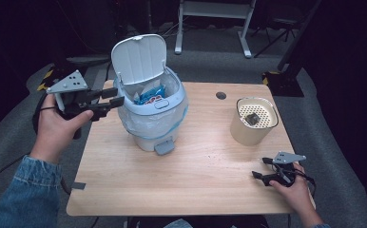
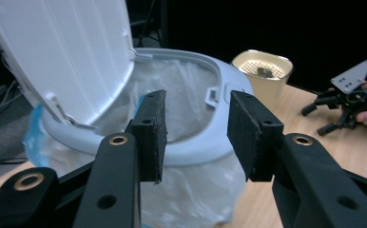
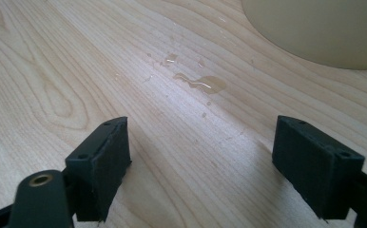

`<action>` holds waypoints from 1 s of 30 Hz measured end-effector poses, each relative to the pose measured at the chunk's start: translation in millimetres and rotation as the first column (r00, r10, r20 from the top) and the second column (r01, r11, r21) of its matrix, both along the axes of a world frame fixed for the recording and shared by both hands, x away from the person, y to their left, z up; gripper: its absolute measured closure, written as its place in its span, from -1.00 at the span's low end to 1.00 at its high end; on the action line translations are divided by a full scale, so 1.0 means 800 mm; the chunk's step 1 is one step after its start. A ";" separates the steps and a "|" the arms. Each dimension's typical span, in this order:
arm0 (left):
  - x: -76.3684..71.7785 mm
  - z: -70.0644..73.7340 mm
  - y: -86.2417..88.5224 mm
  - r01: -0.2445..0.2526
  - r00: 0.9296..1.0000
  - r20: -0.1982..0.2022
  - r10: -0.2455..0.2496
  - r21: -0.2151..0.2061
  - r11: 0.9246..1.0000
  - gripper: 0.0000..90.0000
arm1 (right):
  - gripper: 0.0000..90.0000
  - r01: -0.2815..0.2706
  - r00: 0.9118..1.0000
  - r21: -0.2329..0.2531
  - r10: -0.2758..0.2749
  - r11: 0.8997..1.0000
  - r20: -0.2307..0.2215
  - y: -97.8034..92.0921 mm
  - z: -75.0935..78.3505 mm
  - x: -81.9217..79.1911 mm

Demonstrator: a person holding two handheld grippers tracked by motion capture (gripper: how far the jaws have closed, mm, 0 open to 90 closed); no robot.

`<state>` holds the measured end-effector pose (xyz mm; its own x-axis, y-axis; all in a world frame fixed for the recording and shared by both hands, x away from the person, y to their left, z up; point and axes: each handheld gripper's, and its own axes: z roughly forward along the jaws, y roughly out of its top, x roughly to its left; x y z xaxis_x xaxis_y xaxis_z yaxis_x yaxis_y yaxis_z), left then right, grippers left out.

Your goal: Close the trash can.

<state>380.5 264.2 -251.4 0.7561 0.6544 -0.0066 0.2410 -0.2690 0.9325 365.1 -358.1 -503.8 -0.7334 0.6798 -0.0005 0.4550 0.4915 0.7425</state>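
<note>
The person's left hand (image 1: 55, 128) is raised at the left side, its forearm in a denim sleeve (image 1: 22, 192) coming in from the lower left corner. It holds the left tongs (image 1: 112, 97) level, pointing to the right, their jaws apart with nothing between the pads (image 2: 152, 133). The right hand (image 1: 293, 187) lies low at the near right, holding the right tongs (image 1: 259, 167) pointing left, jaws spread wide and empty.
</note>
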 end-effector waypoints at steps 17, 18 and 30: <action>0.068 0.052 0.003 0.136 0.991 0.008 -0.136 -0.027 0.990 0.51 | -0.48 -0.013 1.000 0.003 0.013 1.000 0.005 0.000 0.000 -0.001; 0.071 0.054 0.003 0.139 0.990 0.007 -0.139 -0.034 0.990 0.51 | -0.47 -0.013 1.000 0.003 0.013 1.000 0.005 0.000 0.000 -0.001; 0.104 0.081 0.001 0.156 0.988 0.025 -0.154 -0.058 0.986 0.58 | -0.46 -0.014 1.000 0.006 0.014 1.000 0.005 0.000 0.000 -0.002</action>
<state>463.7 265.0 -186.2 0.8487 0.5282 -0.0258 0.1817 -0.2455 0.9522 363.8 -358.3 -503.7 -0.7431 0.6692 -0.0006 0.4440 0.4936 0.7478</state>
